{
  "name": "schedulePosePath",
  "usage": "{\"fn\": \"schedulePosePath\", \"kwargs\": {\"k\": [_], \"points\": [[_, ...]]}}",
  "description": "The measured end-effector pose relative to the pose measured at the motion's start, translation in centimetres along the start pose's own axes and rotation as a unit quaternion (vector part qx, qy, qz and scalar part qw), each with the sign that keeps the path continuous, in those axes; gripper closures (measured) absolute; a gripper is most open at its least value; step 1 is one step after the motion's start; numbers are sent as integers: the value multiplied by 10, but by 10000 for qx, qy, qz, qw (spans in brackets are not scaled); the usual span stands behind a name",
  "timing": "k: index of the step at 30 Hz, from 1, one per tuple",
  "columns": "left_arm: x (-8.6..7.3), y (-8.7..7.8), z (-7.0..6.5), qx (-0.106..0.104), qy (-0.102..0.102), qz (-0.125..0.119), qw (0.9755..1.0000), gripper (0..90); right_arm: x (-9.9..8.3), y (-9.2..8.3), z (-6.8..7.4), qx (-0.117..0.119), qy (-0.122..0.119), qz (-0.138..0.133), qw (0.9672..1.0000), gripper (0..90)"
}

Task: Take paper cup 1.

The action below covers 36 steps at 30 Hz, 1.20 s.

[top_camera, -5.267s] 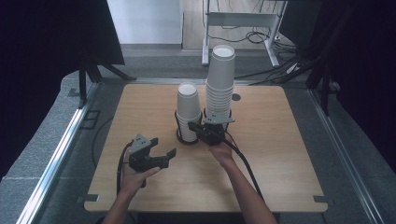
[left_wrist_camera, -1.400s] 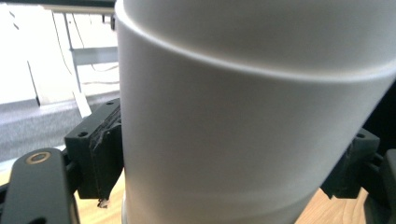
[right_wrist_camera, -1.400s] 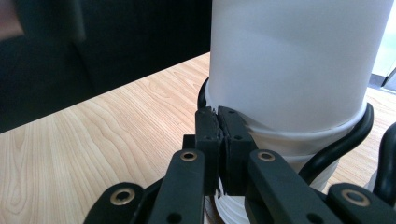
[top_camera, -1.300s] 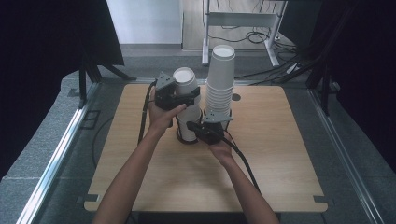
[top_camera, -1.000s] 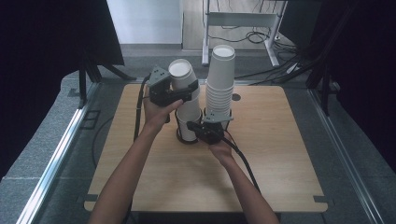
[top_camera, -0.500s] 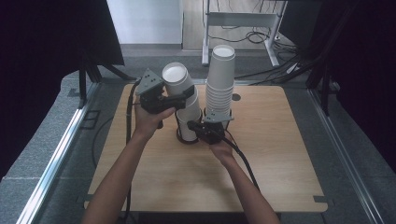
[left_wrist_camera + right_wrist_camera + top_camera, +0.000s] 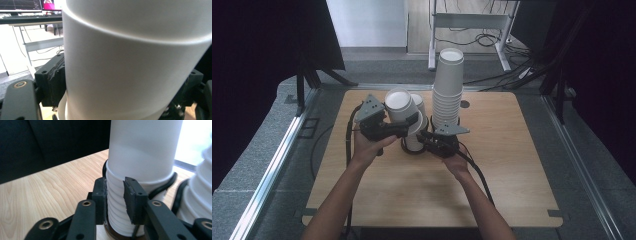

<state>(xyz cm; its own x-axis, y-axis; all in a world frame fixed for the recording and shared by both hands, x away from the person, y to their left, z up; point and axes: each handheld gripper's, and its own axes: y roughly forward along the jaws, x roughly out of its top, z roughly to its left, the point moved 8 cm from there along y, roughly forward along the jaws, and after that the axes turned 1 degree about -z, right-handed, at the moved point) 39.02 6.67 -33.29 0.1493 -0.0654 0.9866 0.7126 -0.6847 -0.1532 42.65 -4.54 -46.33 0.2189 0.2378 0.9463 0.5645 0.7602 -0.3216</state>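
Grey carpet and dark curtains are seen around a wooden table (image 7: 512,190) in the high view, with a white desk frame and cables beyond its far edge. Two stacks of white paper cups are counted near the middle of the far edge: a tall stack (image 7: 448,87) and a short stack (image 7: 414,135) to its left, each standing in a black ring. One lifted cup (image 7: 401,106) is held tilted above the short stack, whose top is partly hidden by it. The left gripper (image 7: 404,128) is seen clamped on this cup's lower wall. The right gripper (image 7: 426,137) is seen at the foot of the short stack; its jaw tips are hard to make out from above. Two forearms are cut off by the near edge.

From the left gripper view, the cup's white wall (image 7: 130,67) takes up nearly the whole frame, blurred by closeness. One black jaw is visible at the left, pressed to the wall; the other is largely hidden at the right. A monitor and a desk frame are glimpsed behind.

From the right gripper view, the ribbed rims of the short stack (image 7: 117,202) are seen between the two black jaws, which have just been opening: the left pad lies against the rims, the right pad stands slightly off them. The tall stack (image 7: 200,197) is cut off at the right edge.
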Motion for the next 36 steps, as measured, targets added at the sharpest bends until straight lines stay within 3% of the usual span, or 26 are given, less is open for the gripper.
{"fn": "schedulePosePath", "kwargs": {"k": [12,23,29,36], "points": [[-31,-2,-14,-45,95,220,9997,161,-9,-30,2,-18,-70,-135,9999,668],[-55,-7,-17,-131,-82,353,9993,160,-22,-43,8,26,34,-190,9998,631],[-79,-7,-20,-135,-232,504,9984,160,-32,-52,12,-43,58,-169,9998,541],[-99,-2,-25,-130,-238,743,9969,160,-37,-67,10,-118,212,-396,9989,483]]}}
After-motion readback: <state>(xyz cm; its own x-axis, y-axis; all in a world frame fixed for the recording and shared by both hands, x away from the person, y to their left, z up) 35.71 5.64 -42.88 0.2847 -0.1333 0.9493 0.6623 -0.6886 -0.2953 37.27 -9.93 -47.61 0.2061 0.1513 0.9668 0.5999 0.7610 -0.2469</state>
